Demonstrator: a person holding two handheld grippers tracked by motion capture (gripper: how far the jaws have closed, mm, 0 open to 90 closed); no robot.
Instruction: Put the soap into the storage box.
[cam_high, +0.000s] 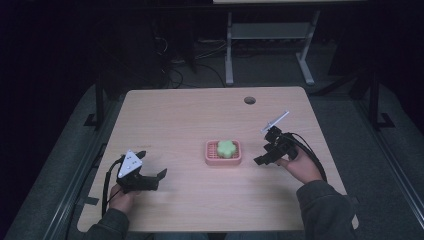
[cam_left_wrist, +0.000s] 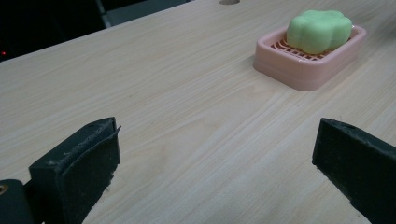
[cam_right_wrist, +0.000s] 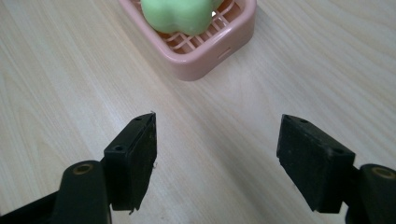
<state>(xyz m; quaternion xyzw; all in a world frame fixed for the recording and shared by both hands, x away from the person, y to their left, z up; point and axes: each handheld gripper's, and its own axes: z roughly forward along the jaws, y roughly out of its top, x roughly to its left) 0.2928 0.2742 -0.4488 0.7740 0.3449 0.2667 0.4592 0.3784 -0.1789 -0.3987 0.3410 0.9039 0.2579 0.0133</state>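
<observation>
Soap (cam_high: 226, 148) in pink dish (cam_high: 210, 157) | sits just left of your right gripper (cam_high: 266, 152), nearer hand | both grippers released; left gripper (cam_high: 151, 176) well apart.

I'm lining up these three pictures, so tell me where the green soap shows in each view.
High view: green soap at table centre, in the pink dish.
Left gripper view: soap top right, beyond the open jaws.
Right gripper view: soap at the top edge, left of centre, partly cut off.
Shared landmark: the pink dish under it.
</observation>
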